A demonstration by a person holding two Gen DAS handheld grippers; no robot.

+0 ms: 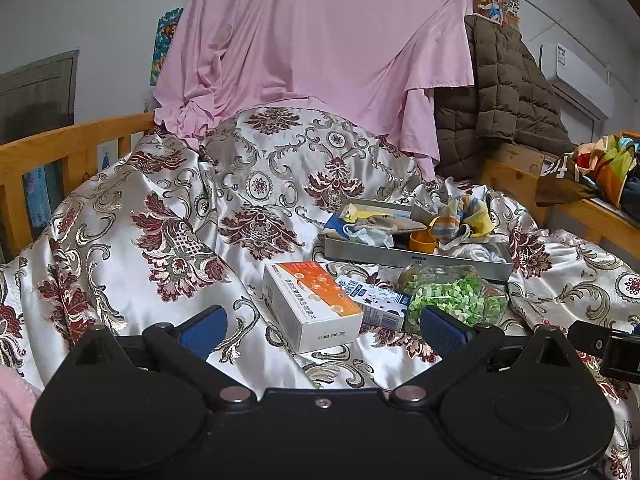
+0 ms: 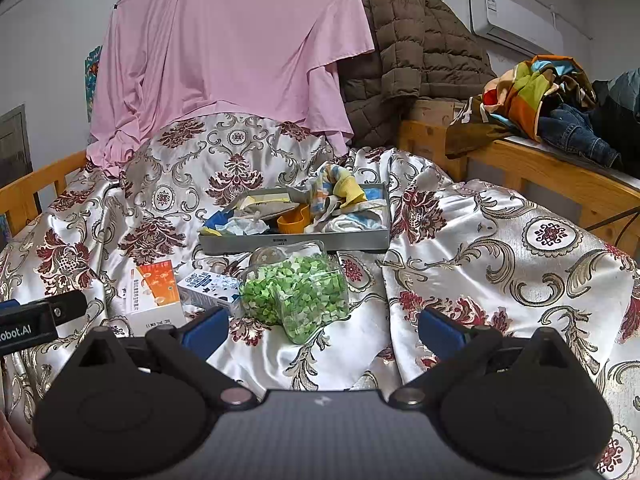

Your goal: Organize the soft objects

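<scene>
2 grippers hover low over the bed, both empty with fingers spread wide – the left gripper (image 1: 320,330) faces the orange-and-white box (image 1: 314,306), the right gripper (image 2: 323,330) faces the clear jar of green bits (image 2: 296,294). Soft things, including a striped cloth (image 2: 334,188) and a crumpled white tissue (image 2: 244,226), already lie heaped in the grey tray (image 2: 294,242) just behind the jar; an orange cup (image 2: 294,222) sits among them. Between box and jar lies a small blue-and-white carton (image 2: 208,286). No loose cloth is plain outside the tray, so sorting inside it seems the likely step – reach over the jar without nudging it, pinch fabric at a raised fold, and lift slowly so neighbours do not drag along
</scene>
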